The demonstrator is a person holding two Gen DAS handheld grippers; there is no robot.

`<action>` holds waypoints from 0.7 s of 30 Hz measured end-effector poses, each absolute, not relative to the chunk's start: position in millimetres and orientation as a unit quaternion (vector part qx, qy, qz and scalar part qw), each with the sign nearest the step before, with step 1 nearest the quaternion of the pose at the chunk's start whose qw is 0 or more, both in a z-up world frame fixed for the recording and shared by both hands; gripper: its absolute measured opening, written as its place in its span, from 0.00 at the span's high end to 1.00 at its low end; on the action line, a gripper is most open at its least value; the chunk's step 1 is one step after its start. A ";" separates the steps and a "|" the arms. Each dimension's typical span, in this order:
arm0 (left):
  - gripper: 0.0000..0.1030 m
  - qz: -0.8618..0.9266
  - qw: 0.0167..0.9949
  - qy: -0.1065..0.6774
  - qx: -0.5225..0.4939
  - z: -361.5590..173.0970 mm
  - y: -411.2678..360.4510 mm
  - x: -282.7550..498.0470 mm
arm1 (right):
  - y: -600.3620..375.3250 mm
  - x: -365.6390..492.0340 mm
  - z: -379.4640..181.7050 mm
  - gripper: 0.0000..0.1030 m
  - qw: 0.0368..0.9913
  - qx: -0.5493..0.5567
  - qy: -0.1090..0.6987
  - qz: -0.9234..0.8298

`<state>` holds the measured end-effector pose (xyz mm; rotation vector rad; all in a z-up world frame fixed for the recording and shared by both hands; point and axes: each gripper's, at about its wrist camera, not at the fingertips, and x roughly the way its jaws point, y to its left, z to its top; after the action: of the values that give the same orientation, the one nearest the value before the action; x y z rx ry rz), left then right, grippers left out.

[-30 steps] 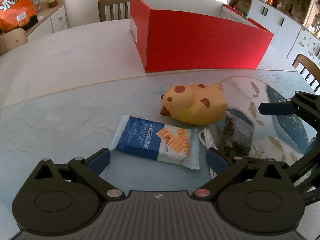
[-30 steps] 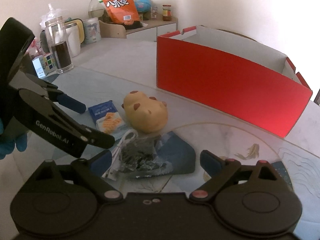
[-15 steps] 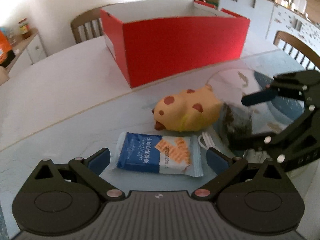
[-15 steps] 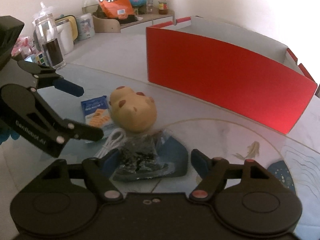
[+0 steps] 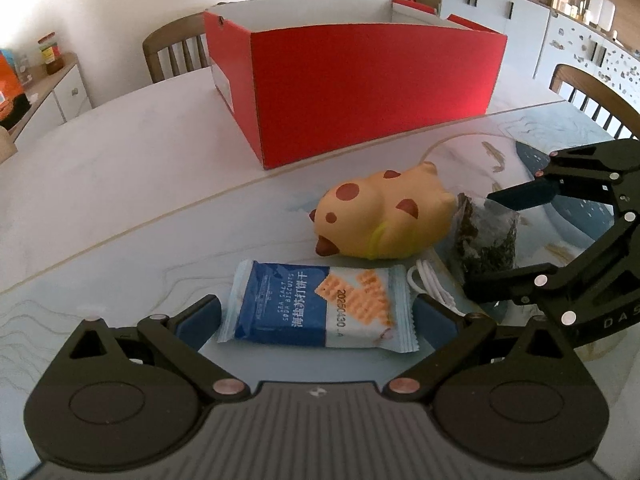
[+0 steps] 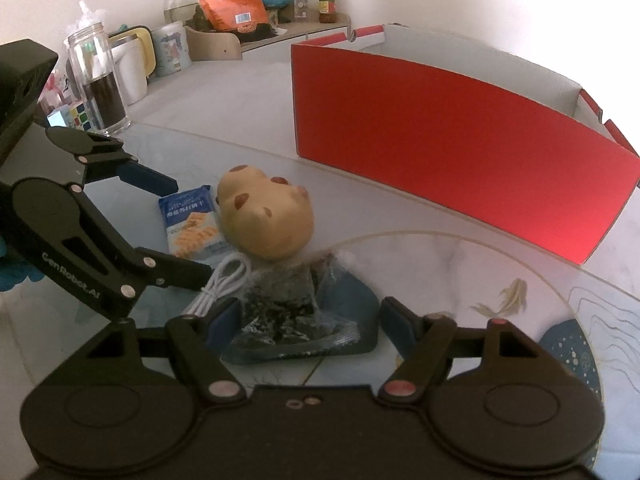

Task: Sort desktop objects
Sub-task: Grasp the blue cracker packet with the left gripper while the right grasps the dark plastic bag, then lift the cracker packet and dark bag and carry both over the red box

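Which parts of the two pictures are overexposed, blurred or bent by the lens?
Left wrist view: the wall top left is blown out white; the red box edges bow from fisheye; the biscuit packet is sharp. Right wrist view: corners vignette dark, the wall is washed out, the tea bag looks slightly soft.

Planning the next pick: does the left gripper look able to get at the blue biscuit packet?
Probably yes. The left gripper is open, its fingers flanking the flat blue biscuit packet, with nothing over it; the coiled white cable lies just beside one end.
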<state>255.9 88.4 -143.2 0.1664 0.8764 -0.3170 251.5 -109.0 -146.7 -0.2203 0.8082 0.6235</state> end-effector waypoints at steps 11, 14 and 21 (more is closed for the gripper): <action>0.22 -0.138 0.892 0.424 0.074 -137.3 88.8 254.8 | -109.7 251.8 -141.7 0.49 0.866 -0.113 0.389 0.293; 0.23 -0.131 0.893 0.424 0.074 -136.9 88.4 252.5 | -110.6 250.2 -138.8 0.53 0.866 -0.117 0.388 0.292; 0.24 -0.124 0.897 0.421 0.062 -127.3 90.4 243.3 | -118.0 247.9 -131.8 0.55 0.867 -0.127 0.386 0.288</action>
<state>243.3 90.4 -127.3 0.1292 0.8715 -0.2562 247.9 -118.0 -131.8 -0.2661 0.8074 0.6037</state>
